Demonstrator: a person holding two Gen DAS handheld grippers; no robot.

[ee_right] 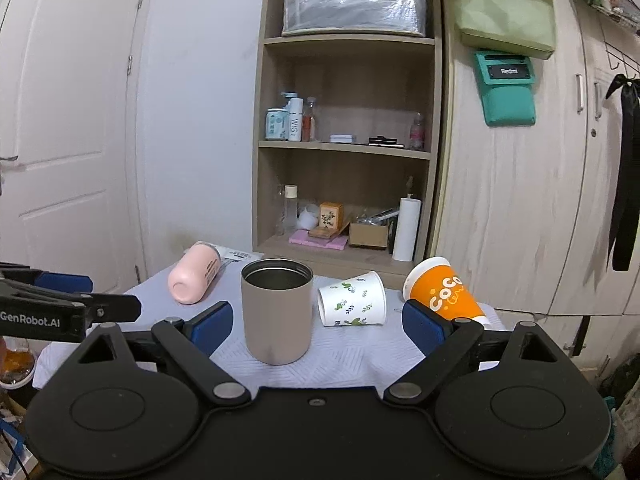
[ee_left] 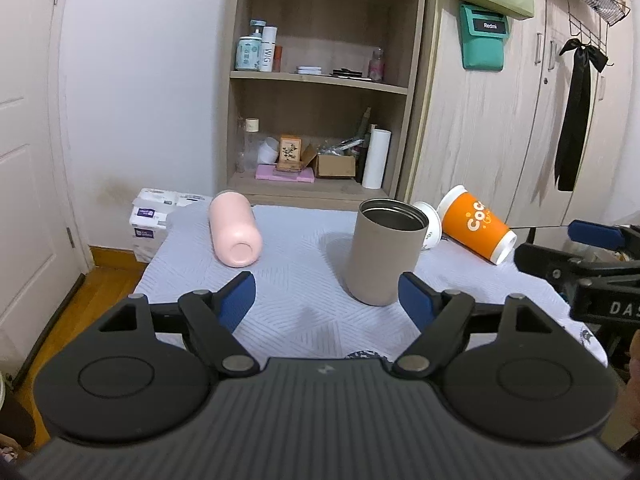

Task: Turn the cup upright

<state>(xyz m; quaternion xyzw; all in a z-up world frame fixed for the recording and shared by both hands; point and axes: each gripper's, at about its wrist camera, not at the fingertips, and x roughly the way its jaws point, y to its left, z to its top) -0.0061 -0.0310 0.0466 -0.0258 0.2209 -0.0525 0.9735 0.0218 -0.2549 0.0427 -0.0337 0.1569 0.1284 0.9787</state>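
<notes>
Paper, light and easily crushed: the floral paper cup (ee_right: 352, 300) lies on its side just right of the upright taupe tumbler (ee_right: 277, 312). Grip its wall gently. Both left tongs (ee_left: 327, 300) and right tongs (ee_right: 317, 326) gape apart, holding nothing.

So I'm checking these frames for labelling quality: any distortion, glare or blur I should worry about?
Left wrist view: strong fisheye bending of the door and wardrobe; the taupe cup is sharp with a soft shadow to its left. Right wrist view: same curvature, dark vignette corners, glare on the wrapped box; the floral cup stays legible.
</notes>
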